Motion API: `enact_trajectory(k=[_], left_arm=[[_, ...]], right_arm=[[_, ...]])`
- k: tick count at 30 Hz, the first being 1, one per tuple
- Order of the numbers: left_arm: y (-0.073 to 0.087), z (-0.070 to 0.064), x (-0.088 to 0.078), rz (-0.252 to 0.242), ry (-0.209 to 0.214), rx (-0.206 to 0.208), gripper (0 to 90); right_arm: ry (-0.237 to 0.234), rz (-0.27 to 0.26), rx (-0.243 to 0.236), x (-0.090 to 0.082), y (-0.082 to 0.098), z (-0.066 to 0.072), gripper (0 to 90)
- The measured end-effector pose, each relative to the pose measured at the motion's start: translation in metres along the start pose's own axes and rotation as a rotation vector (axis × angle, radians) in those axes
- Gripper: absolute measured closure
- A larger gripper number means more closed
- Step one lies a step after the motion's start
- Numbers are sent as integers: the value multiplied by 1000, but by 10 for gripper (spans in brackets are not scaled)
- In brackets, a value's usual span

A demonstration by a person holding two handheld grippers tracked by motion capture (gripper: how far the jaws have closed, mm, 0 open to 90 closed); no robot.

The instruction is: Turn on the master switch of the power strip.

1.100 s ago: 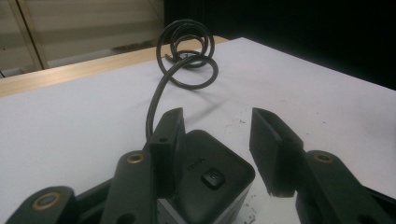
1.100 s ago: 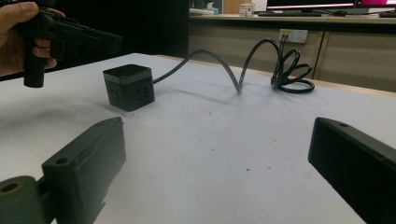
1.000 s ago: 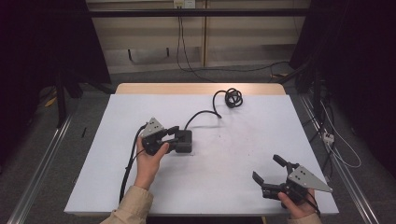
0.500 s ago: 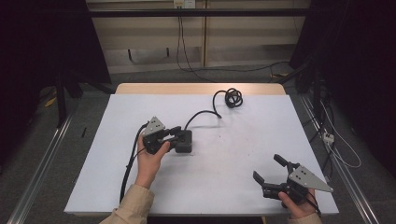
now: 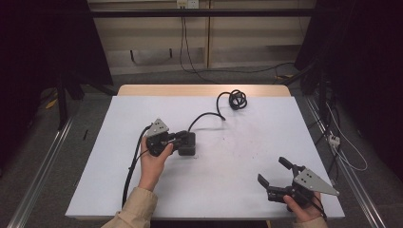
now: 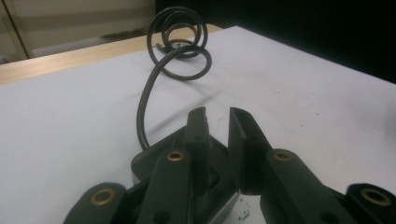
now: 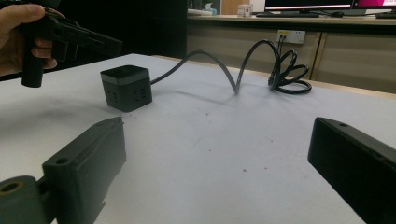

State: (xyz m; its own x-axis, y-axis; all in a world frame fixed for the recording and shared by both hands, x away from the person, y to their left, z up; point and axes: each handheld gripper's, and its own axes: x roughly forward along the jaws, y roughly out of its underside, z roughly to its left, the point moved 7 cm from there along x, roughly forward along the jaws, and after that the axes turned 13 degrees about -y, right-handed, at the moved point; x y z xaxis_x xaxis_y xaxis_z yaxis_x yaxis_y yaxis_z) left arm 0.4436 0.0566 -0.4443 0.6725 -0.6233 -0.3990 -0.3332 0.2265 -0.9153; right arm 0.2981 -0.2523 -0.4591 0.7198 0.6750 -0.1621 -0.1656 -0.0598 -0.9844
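Observation:
A black cube-shaped power socket (image 5: 189,145) (image 7: 127,87) sits left of the middle of the white table (image 5: 247,137). Its black cable (image 5: 207,115) runs to a coil (image 5: 236,99) (image 6: 180,44) (image 7: 287,70) near the far edge. My left gripper (image 5: 178,137) (image 6: 217,119) hovers just above and to the left of the cube (image 6: 150,157). Its jaws are almost together with nothing between them. The right gripper view shows this left gripper (image 7: 116,45) clear of the cube's top. My right gripper (image 5: 271,169) (image 7: 217,126) rests low near the front right corner, jaws wide apart and empty.
A wooden strip (image 5: 204,90) edges the table's far side. Beyond it stands a panelled wall with an outlet (image 5: 187,4) and hanging cords. Loose cables and a plug strip (image 5: 333,138) lie on the floor at the right. Metal rails flank the table.

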Motion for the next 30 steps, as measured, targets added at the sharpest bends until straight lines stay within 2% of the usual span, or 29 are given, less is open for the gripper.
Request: enact_trajectory(k=[1,4,6,21,23,30], left_arm=[[0,-1,0,-3,17,-7,790],[0,-2,0,5,13,-11,808],[1,-1,0,10,5,3,820],[7,0,1,51,8,6,898],[9,1,1,65,-8,13,900],[13,4,2,78,-12,-27,900]], right_arm=[[-2,0,0,0,0,0,37],[-2,-2,-2,0,-1,0,37],[-1,-1,-1,0,0,0,37],[0,-7,0,-1,-1,0,38],[-1,-7,0,-1,-1,0,38],[-2,-5,-5,0,-1,0,39]])
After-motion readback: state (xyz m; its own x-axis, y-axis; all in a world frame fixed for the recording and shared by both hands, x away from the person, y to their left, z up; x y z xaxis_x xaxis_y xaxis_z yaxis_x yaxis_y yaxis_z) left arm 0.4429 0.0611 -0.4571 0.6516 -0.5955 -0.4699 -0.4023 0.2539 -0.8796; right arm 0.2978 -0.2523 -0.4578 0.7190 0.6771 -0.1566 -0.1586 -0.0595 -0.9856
